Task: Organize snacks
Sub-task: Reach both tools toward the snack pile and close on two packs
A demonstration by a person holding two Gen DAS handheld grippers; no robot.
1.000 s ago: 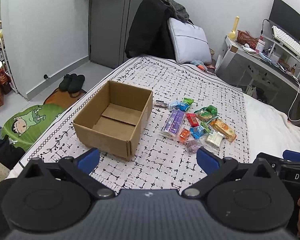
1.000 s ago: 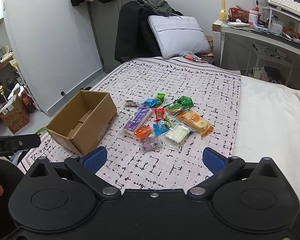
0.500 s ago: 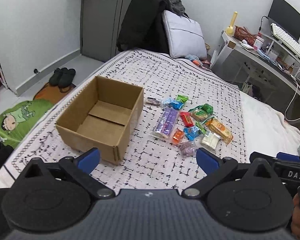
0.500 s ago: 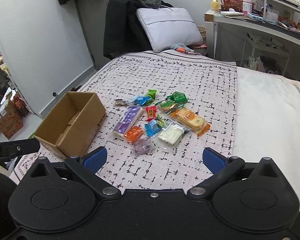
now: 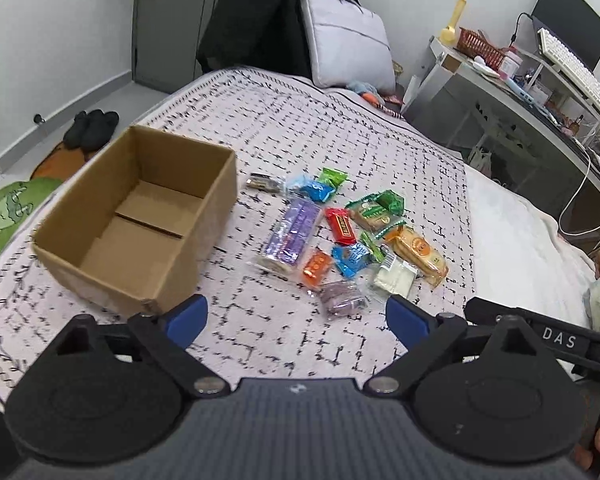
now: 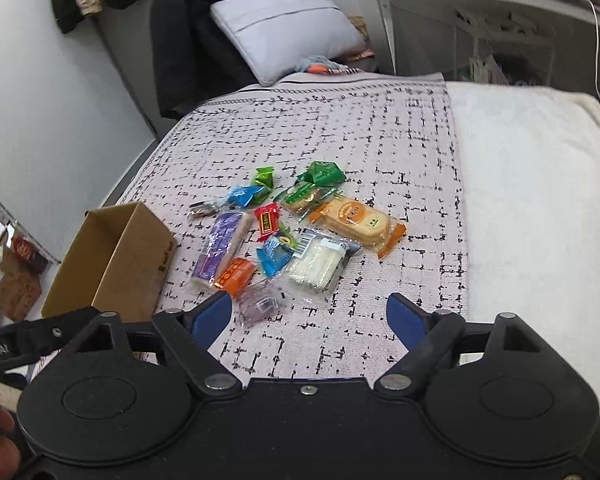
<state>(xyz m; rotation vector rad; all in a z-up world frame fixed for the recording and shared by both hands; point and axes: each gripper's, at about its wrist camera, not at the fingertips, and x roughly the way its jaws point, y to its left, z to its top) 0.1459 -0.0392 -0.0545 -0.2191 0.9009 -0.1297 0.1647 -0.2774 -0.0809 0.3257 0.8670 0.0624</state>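
A: Where are the snacks?

B: Loose in a cluster on the bed's patterned blanket [image 5: 340, 136], just right of the open cardboard box [image 5: 140, 220], none inside it. A long purple packet [image 5: 292, 236] lies nearest the box, with a red bar [image 5: 341, 225] and an orange wafer pack [image 5: 416, 250] further right.

A: And nearest the grippers?

B: A small clear purple pouch [image 6: 258, 304], just ahead of the right gripper [image 6: 308, 316], close to its left fingertip.

A: Jaws?

B: Both spread wide, gripping nothing. The left gripper [image 5: 296, 316] hovers above the blanket, its left fingertip at the box's near corner.
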